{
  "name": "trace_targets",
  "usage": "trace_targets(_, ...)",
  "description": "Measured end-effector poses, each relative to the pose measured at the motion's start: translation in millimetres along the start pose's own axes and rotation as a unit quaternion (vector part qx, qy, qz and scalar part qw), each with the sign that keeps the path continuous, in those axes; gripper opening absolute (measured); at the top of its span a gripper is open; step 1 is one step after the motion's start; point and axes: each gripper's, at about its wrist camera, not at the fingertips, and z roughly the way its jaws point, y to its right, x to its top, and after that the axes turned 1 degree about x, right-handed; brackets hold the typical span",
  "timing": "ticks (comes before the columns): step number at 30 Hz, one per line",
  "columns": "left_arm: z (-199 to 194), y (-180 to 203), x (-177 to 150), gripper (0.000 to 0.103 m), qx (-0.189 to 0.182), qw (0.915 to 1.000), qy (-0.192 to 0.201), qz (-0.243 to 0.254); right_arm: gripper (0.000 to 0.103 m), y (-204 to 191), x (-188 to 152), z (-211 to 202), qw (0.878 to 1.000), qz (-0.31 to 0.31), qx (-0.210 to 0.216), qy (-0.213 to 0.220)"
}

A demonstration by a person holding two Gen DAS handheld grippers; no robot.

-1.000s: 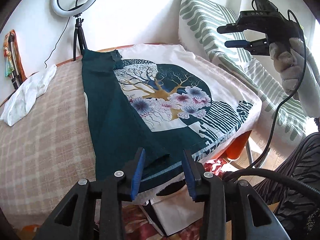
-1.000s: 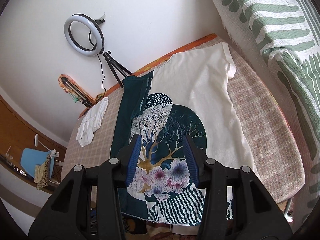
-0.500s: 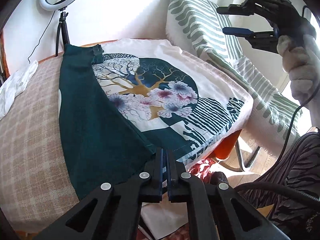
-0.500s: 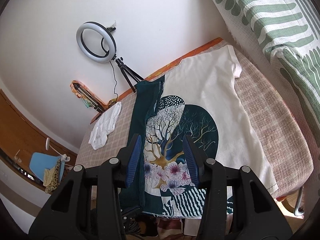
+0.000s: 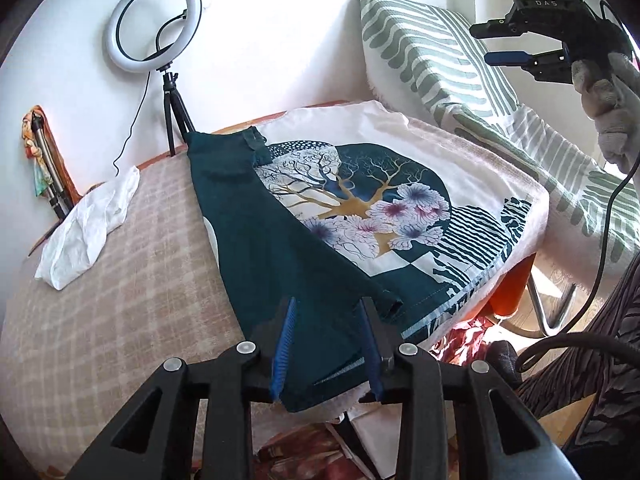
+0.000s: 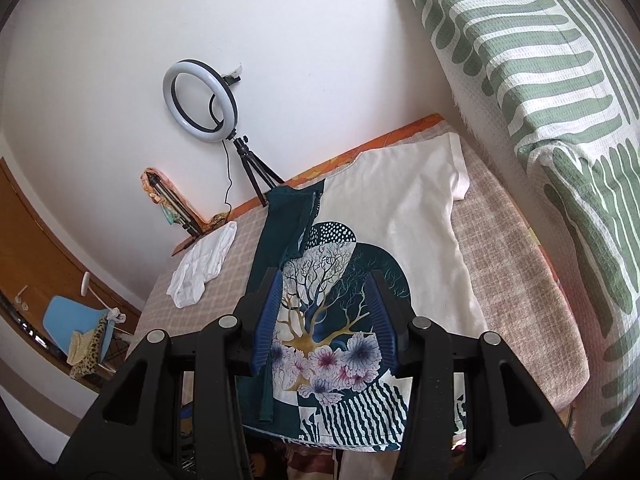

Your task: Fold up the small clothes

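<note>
A white T-shirt with a tree-and-flower print [image 5: 372, 196] lies flat on the checked table [image 5: 100, 320]. Its left side is folded over, showing a dark teal back panel [image 5: 256, 232]. The shirt also shows in the right wrist view [image 6: 408, 216]. My left gripper [image 5: 328, 340] is open and empty, just above the teal panel's near hem. My right gripper [image 6: 324, 320] is open and empty, held high above the shirt; it shows in the left wrist view [image 5: 508, 44] at the upper right.
A crumpled white cloth [image 5: 88, 224] lies at the table's far left. A ring light on a tripod [image 5: 154, 24] stands at the back edge. A green-striped cushion [image 5: 460, 76] leans at the right. A cable [image 5: 600, 240] hangs from the right gripper.
My left gripper was shut at the shirt's near hem half a second ago; now it is open and drawn back. The right gripper stayed open, high above the shirt.
</note>
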Motion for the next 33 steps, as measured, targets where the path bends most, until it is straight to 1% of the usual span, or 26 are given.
trace_targets(2, -1.2, 3.8, 8.4, 0.032, 0.003, 0.9998, 0.017, 0.013, 0.050, 0.9, 6.2, -7.4, 1.000, -0.024, -0.007, 0.004)
trace_targets(3, -1.4, 7.6, 14.0, 0.033, 0.001, 0.9995, 0.024, 0.020, 0.057, 2.7, 9.1, -11.5, 0.999, -0.037, -0.012, 0.005)
trace_targets(4, -2.0, 12.6, 19.6, 0.034, -0.003, 0.9991, 0.031, 0.030, 0.061, 5.2, 11.9, -15.8, 0.999, -0.050, -0.021, 0.006)
trace_targets(7, 0.0, 33.0, 37.8, 0.040, -0.027, 0.9967, 0.051, 0.057, 0.061, 18.7, 21.1, -20.9, 0.996, -0.079, -0.051, -0.006)
trace_targets(10, 6.6, 64.0, 54.6, 0.047, -0.057, 0.9927, 0.068, 0.081, 0.061, 39.5, 29.4, -17.7, 0.994, -0.083, -0.068, -0.028)
trace_targets(13, 19.5, 99.4, 67.7, 0.051, -0.090, 0.9878, 0.075, 0.103, 0.061, 58.4, 35.4, -10.3, 0.992, -0.087, -0.082, -0.048)
trace_targets(14, 24.5, 110.6, 71.8, 0.055, -0.102, 0.9864, 0.074, 0.106, 0.061, 63.5, 37.1, -7.6, 0.991, -0.092, -0.085, -0.054)
trace_targets(15, 29.8, 121.6, 76.3, 0.057, -0.115, 0.9850, 0.073, 0.106, 0.061, 67.7, 38.9, -5.3, 0.990, -0.097, -0.087, -0.060)
trace_targets(17, 40.8, 142.8, 85.3, 0.058, -0.145, 0.9817, 0.067, 0.103, 0.061, 75.0, 43.2, -0.8, 0.989, -0.103, -0.085, -0.070)
trace_targets(20, 61.5, 171.6, 97.0, 0.060, -0.179, 0.9774, 0.053, 0.100, 0.061, 85.8, 52.2, 5.7, 0.990, -0.093, -0.074, -0.080)
trace_targets(24, 95.3, 204.1, 108.4, 0.061, -0.206, 0.9741, 0.019, 0.092, 0.061, 100.9, 64.6, 18.2, 0.990, -0.082, -0.065, -0.094)
trace_targets(26, 112.3, 214.5, 111.8, 0.061, -0.219, 0.9726, -0.001, 0.078, 0.061, 109.8, 70.8, 26.1, 0.990, -0.075, -0.065, -0.102)
trace_targets(28, 126.4, 222.0, 114.1, 0.061, -0.225, 0.9723, -0.017, 0.063, 0.061, 119.2, 77.0, 33.6, 0.990, -0.068, -0.066, -0.108)
trace_targets(30, 135.6, 227.5, 115.4, 0.061, -0.223, 0.9730, -0.025, 0.053, 0.061, 128.4, 82.6, 41.8, 0.989, -0.062, -0.069, -0.113)
trace_targets(33, 146.1, 236.2, 115.8, 0.061, -0.212, 0.9753, -0.031, 0.055, 0.061, 140.6, 89.4, 55.0, 0.988, -0.054, -0.074, -0.121)
